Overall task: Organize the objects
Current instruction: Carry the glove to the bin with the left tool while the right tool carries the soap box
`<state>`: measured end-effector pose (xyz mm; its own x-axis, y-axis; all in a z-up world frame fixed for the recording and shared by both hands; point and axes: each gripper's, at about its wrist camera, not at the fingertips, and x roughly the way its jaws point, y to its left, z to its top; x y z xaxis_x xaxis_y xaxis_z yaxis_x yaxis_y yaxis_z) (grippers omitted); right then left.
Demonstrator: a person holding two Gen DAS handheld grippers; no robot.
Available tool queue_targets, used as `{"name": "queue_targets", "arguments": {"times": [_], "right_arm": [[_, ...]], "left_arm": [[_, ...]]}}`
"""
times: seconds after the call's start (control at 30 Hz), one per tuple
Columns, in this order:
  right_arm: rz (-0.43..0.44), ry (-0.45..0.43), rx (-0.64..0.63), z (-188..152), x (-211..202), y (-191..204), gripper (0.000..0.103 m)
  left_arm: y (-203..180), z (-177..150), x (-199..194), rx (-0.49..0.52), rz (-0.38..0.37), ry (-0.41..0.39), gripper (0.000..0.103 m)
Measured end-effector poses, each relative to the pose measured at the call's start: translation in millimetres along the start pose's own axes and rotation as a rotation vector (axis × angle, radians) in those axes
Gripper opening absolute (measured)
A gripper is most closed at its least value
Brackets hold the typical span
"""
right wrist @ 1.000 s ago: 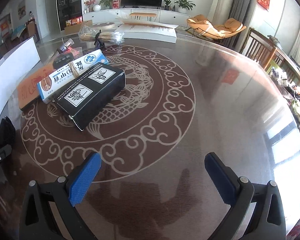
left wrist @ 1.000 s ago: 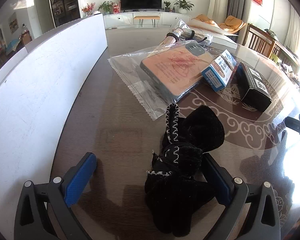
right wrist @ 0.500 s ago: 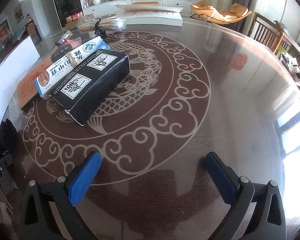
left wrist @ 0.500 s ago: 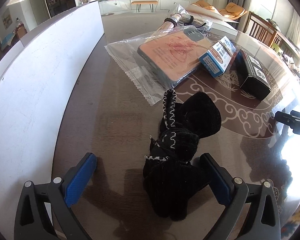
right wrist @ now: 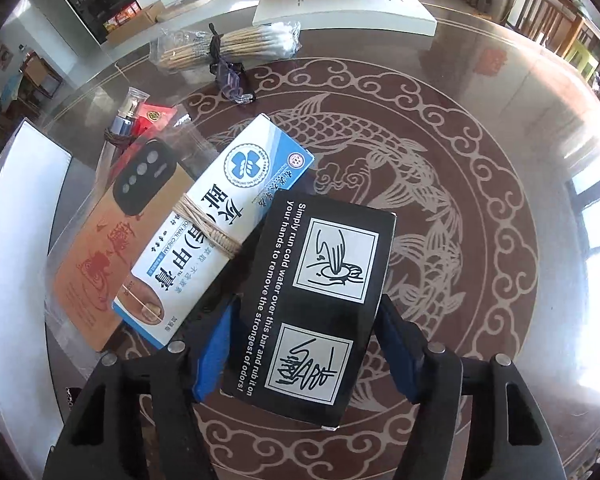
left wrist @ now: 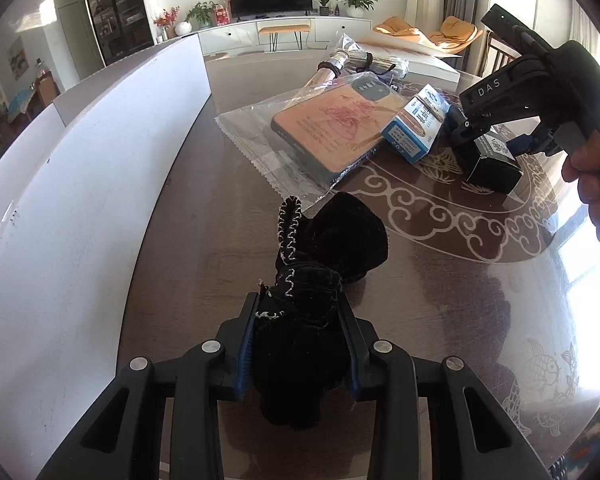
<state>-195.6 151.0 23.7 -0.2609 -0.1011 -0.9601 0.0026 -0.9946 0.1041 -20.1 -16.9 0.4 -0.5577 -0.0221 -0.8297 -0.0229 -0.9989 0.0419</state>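
Closest to me in the left wrist view, my left gripper (left wrist: 299, 354) has its blue-padded fingers (left wrist: 247, 350) pressed in on the lower part of a black fuzzy cloth pouch with white stitching (left wrist: 320, 280); the bundle is squeezed between both pads and its rounded upper end bulges out ahead of the fingertips, over the dark glossy table with a pale cloud-scroll pattern (left wrist: 440, 280). To my left a long white board (left wrist: 80, 200) stands on edge along the table. In the right wrist view, my right gripper (right wrist: 306, 354) has its blue pads (right wrist: 214, 360) on either side of a black rectangular box printed with white hand-washing pictograms (right wrist: 312, 308); the pads sit against its two long sides, though I cannot tell how firmly they grip. Just beside that box, touching its left edge, lies a white and blue carton tied round with twine (right wrist: 216, 232), and under the carton's far side rests an orange phone case in a clear plastic bag (right wrist: 100, 256). Farther off I see a bagged bundle of thin wooden sticks (right wrist: 228, 46), then a flat white booklet (right wrist: 340, 8) near the table's far rim. From the left camera the same black box (left wrist: 492, 160) lies beyond the pouch, with my right hand (left wrist: 592, 172) holding the other tool above it.
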Motion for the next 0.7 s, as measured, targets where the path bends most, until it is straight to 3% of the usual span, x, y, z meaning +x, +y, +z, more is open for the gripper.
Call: {"name": "queue_targets", "arguments": {"times": [0.07,0.17,0.4,0.5,0.7], "right_arm": [[-0.006,-0.007,-0.038,-6.7,-5.9,-3.3,0.058],[0.008,-0.015,-0.081,-24.8,-20.9,-17.9,0.058],[0.217,-0.048,-0.051,-58.1,-66.4,-44.1,0.058],[0.329,-0.079,-0.087,-58.7,-90.7,-15.5,0.058],[0.558,-0.121,-0.291,-75.8,-136.2,123.2,0.058]], "left_arm": [[3.0,-8.1,-7.7,-0.014,-0.017,-0.012,0.035],[4.7,-15.1,-17.8,-0.042,-0.046,-0.031,0.035],[13.4,-9.4,-57.3,-0.128,-0.132,-0.095,0.035],[32.6,1.2,-81.7,-0.174,-0.144,-0.134,0.035],[123.9,10.9,-125.3,-0.288,-0.035,-0.191,0.035]]}}
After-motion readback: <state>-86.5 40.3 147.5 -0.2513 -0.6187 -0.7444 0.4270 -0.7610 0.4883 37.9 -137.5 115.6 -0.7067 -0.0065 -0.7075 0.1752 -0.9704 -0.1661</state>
